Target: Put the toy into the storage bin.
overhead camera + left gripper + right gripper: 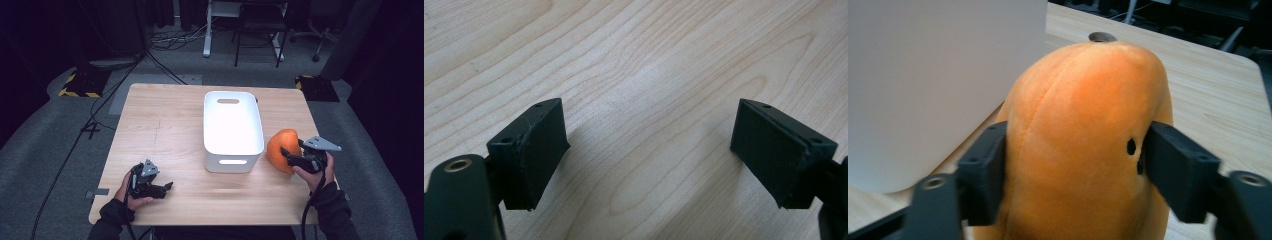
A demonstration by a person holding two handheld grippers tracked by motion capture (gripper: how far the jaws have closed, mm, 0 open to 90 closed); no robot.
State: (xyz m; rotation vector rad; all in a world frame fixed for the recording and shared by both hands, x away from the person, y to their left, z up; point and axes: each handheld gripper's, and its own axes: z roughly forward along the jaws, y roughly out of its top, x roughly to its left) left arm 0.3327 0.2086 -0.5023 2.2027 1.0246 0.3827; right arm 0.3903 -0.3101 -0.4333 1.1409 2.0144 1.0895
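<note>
High view: the wooden bench (165, 130) carries a white bin (232, 131) set lengthwise at centre right, its far end close to the bench's far edge. An orange plush toy (280, 148) sits just beside the bin's right wall, near the bench's right edge. The right claw (292, 156) closes on the toy from the near side. The left claw (167, 187) lies low near the front left corner, with bare wood between it and the bin.

Left gripper view: the left claw (649, 150) stands wide, nothing between its jaws, only bare bench grain.

Right gripper view: the right claw (1075, 160) holds the plush toy (1083, 140), both pads pressed against its flanks. The bin wall (938, 75) rises close on the left; open bench lies to the right up to its edge.
</note>
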